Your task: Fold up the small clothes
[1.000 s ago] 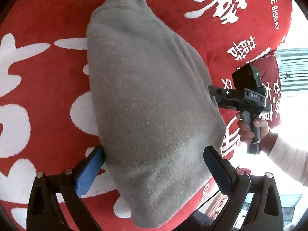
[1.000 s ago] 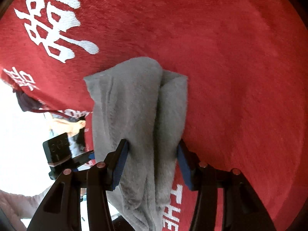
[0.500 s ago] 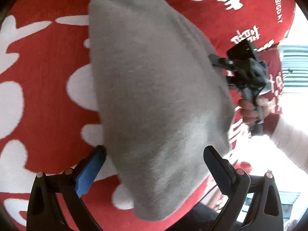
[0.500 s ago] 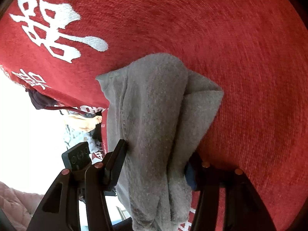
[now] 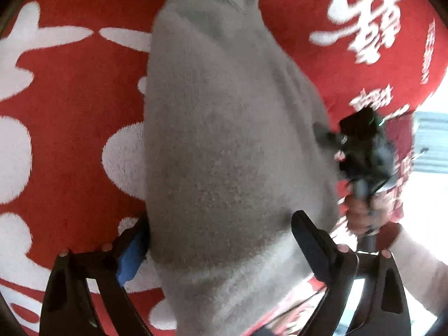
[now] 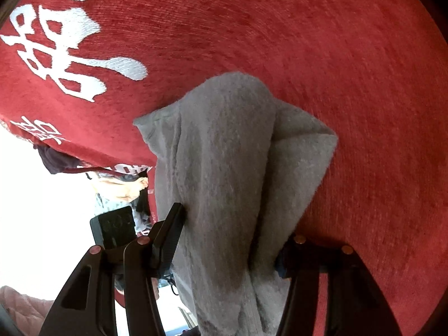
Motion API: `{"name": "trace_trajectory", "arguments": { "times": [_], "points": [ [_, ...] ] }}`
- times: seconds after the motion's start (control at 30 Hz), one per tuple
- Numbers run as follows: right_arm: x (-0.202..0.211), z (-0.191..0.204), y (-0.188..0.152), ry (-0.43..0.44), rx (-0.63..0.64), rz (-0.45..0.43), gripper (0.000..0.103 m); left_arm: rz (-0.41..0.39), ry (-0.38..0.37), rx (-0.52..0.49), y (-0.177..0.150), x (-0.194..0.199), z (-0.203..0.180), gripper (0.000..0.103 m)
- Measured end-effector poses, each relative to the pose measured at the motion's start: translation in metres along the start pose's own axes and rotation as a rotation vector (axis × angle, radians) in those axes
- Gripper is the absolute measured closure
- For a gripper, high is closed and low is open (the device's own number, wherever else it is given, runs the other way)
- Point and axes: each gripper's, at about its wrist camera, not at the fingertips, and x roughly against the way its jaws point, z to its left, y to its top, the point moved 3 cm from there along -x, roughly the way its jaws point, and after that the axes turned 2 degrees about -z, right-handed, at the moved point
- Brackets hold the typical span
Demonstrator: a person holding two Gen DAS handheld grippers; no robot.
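Mid-fold, both grippers straddle the grey garment (image 5: 224, 154) at frame centre: left gripper (image 5: 221, 240) just narrowing, right gripper (image 6: 229, 240) clamping it; next, lay it flat on the red cloth (image 6: 336, 56).

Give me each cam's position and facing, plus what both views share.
Left wrist: sits on the left gripper, looks steeply down its fingers at the grey garment on the red cloth; shows its own two fingers, the right gripper and the hand holding it.
Right wrist: sits on the right gripper, looks down along its fingers at the garment's bunched end; shows its own fingers, with part of the left gripper's body low left.
Shared: the garment, the red cloth with white characters, and each other's gripper.
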Motion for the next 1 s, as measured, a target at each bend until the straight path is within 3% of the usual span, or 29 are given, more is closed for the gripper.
{"name": "trace_trajectory", "arguments": {
  "times": [0.03, 0.1, 0.2, 0.6, 0.9, 1.0],
  "points": [
    [-0.006, 0.003, 0.001, -0.015, 0.000, -0.001, 0.046, -0.002, 0.013, -0.030, -0.004, 0.001, -0.004, 0.009],
    [-0.009, 0.005, 0.000, -0.053, 0.004, -0.006, 0.057, -0.014, 0.041, -0.054, -0.009, 0.002, -0.006, 0.029],
    [-0.007, 0.012, -0.005, -0.052, -0.004, -0.032, 0.066, -0.052, -0.041, -0.018, -0.011, 0.016, 0.001, 0.053],
    [0.003, 0.083, -0.045, 0.068, 0.018, -0.077, 0.067, -0.120, -0.133, -0.072, -0.037, 0.090, -0.003, 0.056],
    [-0.037, 0.117, -0.110, 0.092, 0.011, -0.055, 0.067, -0.117, -0.064, -0.114, -0.095, 0.150, 0.032, 0.056],
    [-0.062, 0.116, -0.133, 0.105, -0.011, -0.045, 0.067, -0.120, -0.020, -0.104, -0.111, 0.151, 0.045, 0.056]
  ]
}}
